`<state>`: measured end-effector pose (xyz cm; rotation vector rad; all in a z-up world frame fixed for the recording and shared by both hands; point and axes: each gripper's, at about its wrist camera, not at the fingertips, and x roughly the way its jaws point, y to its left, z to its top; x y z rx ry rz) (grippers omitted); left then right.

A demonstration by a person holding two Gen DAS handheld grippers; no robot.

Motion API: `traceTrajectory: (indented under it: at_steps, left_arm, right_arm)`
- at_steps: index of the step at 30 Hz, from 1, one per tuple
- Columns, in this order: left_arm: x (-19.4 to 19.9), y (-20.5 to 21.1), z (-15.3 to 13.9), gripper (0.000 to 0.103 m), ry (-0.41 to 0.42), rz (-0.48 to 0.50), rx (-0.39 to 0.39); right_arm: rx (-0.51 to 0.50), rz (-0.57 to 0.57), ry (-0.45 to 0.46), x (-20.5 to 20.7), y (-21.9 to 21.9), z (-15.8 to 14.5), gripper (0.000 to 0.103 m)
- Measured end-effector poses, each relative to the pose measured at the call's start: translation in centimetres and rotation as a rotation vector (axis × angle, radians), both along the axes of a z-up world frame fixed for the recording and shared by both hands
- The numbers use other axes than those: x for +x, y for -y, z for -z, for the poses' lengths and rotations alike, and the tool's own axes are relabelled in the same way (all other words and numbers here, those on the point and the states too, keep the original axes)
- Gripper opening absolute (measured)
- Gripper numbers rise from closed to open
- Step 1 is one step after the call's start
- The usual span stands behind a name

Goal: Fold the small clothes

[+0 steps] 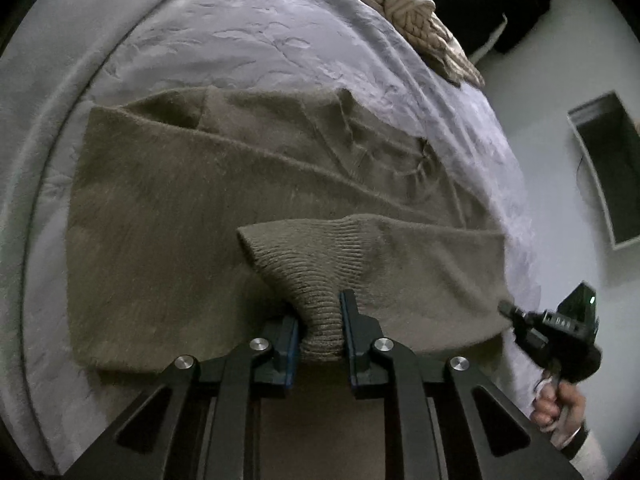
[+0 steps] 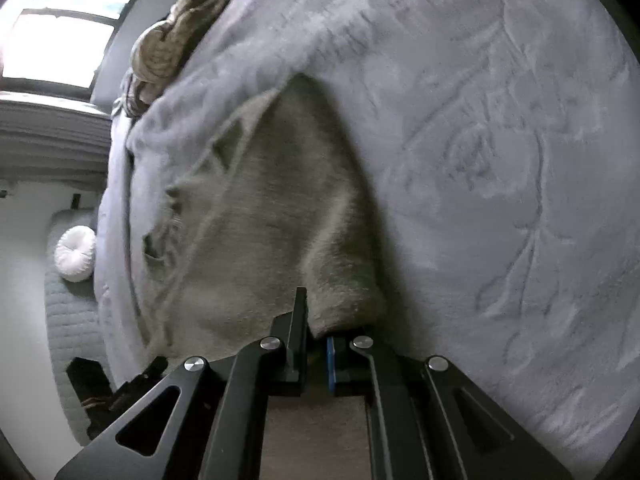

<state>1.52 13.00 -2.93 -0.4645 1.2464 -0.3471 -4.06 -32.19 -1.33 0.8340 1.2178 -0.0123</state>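
On a pale embossed bedspread (image 1: 248, 40), the left gripper (image 1: 320, 320) pinches the ribbed cuff (image 1: 316, 276) of an olive knit sweater (image 1: 168, 216), its jaws drawn narrow around the bunched fabric. The right gripper (image 2: 316, 332) is clamped nearly closed on the sweater's edge (image 2: 344, 304) at the bed's side; the left wrist view shows it there, held by a person's hand (image 1: 556, 400). The garment lies spread flat across the bed, one sleeve drawn over its body. Gripping two separate points appears intended to keep the soft knit taut so it can be carried over in a fold. A tan cable-knit item (image 1: 420, 20) is heaped at the far edge, well apart from the work.
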Motion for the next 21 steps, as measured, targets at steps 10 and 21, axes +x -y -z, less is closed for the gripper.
traceTrajectory:
  at_steps: [10,21]
  left_arm:
    - [-0.4,-4.5,-0.8,0.020,0.015,-0.064,0.253]
    - [-0.3,-2.6,-2.8,0.020,0.081,0.005,0.283]
  right_arm:
    - [-0.085,-0.058,-0.004,-1.5,-1.2,-1.9,0.012]
    - [-0.138,0.041,0.079,2.1,2.5,-3.8,0.054]
